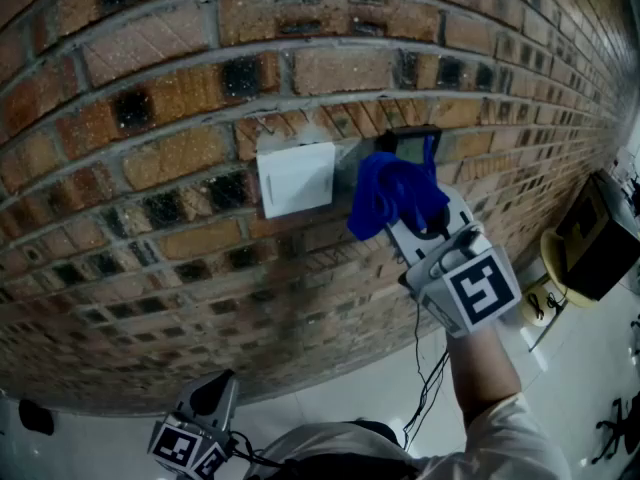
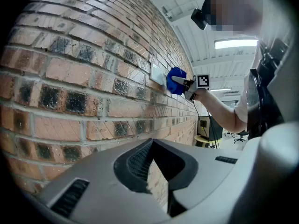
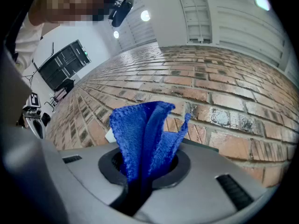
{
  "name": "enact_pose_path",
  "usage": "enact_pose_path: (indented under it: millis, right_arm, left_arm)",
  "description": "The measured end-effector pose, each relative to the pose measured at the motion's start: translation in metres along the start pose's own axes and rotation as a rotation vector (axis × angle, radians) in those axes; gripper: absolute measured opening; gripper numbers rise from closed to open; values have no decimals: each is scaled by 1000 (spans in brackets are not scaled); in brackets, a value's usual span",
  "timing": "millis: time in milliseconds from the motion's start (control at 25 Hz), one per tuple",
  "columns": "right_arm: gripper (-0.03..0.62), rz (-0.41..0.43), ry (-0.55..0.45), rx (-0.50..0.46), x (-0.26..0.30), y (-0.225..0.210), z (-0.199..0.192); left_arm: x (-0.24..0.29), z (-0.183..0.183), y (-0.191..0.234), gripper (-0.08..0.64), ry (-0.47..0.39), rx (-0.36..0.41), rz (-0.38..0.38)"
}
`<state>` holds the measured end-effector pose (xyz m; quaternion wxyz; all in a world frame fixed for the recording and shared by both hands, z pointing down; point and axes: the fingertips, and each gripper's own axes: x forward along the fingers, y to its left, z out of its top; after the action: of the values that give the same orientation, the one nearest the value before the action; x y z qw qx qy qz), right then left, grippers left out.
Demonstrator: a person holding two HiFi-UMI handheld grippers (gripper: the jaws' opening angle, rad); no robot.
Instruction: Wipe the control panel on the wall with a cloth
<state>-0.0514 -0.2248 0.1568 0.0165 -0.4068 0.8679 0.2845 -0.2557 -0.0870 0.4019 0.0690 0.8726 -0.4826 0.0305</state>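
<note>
Right, counts, big to small. One brick wall [image 1: 150, 118] fills the head view. One black box [image 1: 597, 230] sits at the 3 o'clock edge on one round yellow stand [image 1: 556, 268].

Two grippers, one marker cube each. The right gripper [image 1: 412, 224] is at 2 o'clock of frame centre, with the forearm coming up from 5 o'clock. Its jaws are clamped on the one blue cloth [image 1: 388, 190]. The right gripper view confirms this: the cloth is bunched and stands up out of the pinch.

The left gripper [image 1: 214, 400] is low at 7 o'clock, well apart from the wall fittings. Its own view shows the jaws drawn together with nothing between them, only brick beyond.

One white wall plate [image 1: 296, 177] is at 11 o'clock, just off centre. One dark control panel [image 1: 406, 145] is at 2 o'clock of that plate. Its lower part is covered by the cloth.

The cloth is at 3 o'clock of the white plate, just beside it. In the left gripper view it sits against the brick there. Whether it is actually pressing on the panel face, I can't tell.
</note>
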Motion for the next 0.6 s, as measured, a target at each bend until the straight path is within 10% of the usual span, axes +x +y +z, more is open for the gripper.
enact_pose_path:
  millis: [600]
  right_arm:
    - [87,-86,29,-41,-46,-128,-42]
  left_arm:
    - [69,0,-52,3,10,-22,17]
